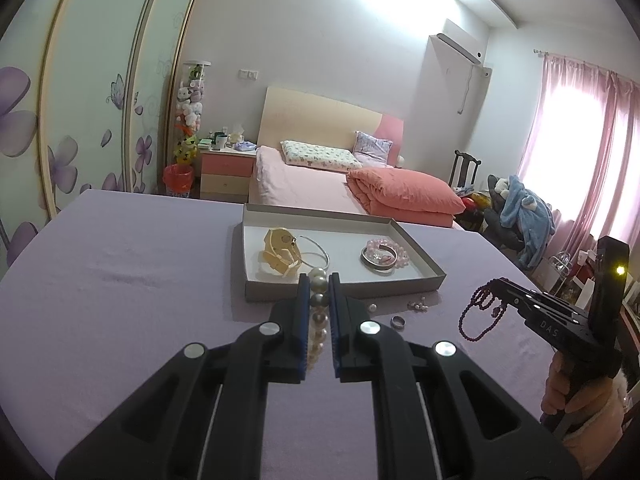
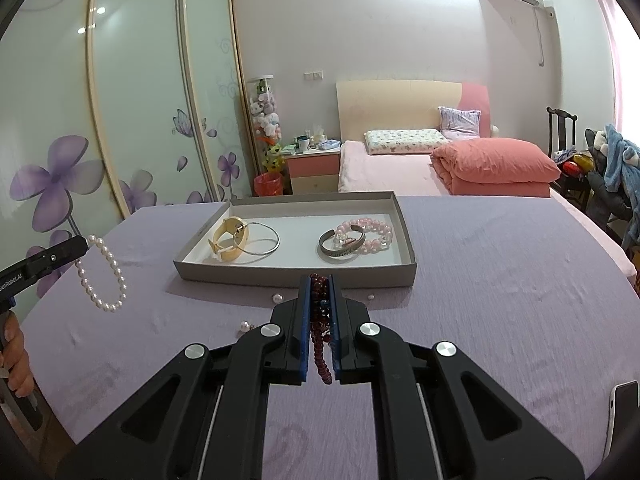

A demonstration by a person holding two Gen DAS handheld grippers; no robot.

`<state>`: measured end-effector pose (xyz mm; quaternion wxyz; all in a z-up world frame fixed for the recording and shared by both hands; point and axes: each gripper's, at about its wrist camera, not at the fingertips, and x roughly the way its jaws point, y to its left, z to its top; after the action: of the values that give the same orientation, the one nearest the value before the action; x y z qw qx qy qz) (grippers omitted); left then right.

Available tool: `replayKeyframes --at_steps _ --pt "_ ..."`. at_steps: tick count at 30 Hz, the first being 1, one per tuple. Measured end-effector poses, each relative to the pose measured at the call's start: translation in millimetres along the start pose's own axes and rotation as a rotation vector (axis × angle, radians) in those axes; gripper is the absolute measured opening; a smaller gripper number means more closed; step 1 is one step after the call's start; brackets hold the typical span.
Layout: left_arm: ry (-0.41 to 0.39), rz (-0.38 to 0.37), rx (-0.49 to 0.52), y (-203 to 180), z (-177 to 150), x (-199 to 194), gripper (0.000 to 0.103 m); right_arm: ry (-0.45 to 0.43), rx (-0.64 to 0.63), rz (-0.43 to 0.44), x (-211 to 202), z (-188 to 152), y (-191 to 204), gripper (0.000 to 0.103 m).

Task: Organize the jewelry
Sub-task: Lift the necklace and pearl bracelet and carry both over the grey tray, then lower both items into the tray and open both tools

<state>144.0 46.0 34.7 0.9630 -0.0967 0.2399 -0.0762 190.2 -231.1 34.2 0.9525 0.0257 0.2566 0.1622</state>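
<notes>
In the left wrist view, the left gripper [image 1: 319, 284] is clamped on a pearl bracelet [image 1: 318, 320], whose beads run down between its blue-padded fingers, held above the purple tablecloth [image 1: 120, 280] just near of the shallow grey tray [image 1: 416, 252]. Inside the tray, a gold watch [image 1: 280, 252] lies at the left with a thin silver bangle [image 1: 316, 254] touching it, and to the right a silver cuff [image 1: 379, 258] sits against a pink bead bracelet [image 1: 394, 250]. On the cloth near the tray's front wall lie a loose pearl [image 1: 372, 307], a small cluster of beads [image 1: 419, 305] and a ring [image 1: 398, 322]. At the far right the right gripper [image 1: 494, 286] is pinched on a dark red bead strand [image 1: 480, 312] that hangs from its tips in loops. In the right wrist view, the right gripper [image 2: 319, 284] is closed on the dark red bead strand [image 2: 320, 332], hovering just near of the tray [image 2: 406, 236], which holds the gold watch [image 2: 232, 240], silver bangle [image 2: 262, 240], silver cuff [image 2: 340, 244] and pink bead bracelet [image 2: 370, 232]. At the left edge the left gripper [image 2: 82, 244] holds the pearl bracelet [image 2: 106, 276] dangling in a loop over the tablecloth [image 2: 500, 260], well left of the tray. Loose pearls [image 2: 277, 298] rest on the cloth near the tray's front
</notes>
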Motion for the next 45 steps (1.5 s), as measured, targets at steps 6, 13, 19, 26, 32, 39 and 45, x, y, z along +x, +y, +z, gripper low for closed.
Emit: replayKeyframes --at_steps 6,13,19,26,32,39,45 --pt "-0.002 0.000 0.007 -3.3 1.3 4.8 0.010 -0.019 -0.005 -0.008 0.4 5.3 -2.3 0.009" --pt "-0.005 0.005 0.022 -5.9 6.0 11.1 0.010 -0.049 -0.007 -0.029 0.7 14.8 -6.8 0.009" --pt "-0.052 0.020 0.048 -9.3 28.7 21.6 0.010 -0.109 -0.018 -0.050 4.7 37.2 -10.2 0.009" --pt "-0.085 0.023 0.055 -14.1 56.1 49.8 0.010 -0.145 -0.012 -0.040 27.6 62.2 -16.1 0.009" --pt "-0.073 0.033 0.040 -12.8 70.9 85.2 0.010 -0.129 -0.013 -0.028 64.1 71.9 -16.5 0.009" --pt "-0.039 0.035 0.023 -9.2 82.8 133.0 0.010 -0.090 0.019 0.005 109.1 74.9 -21.5 0.009" --pt "-0.018 0.030 0.029 -6.0 79.8 158.4 0.010 -0.061 0.033 0.021 138.1 74.8 -23.1 0.010"
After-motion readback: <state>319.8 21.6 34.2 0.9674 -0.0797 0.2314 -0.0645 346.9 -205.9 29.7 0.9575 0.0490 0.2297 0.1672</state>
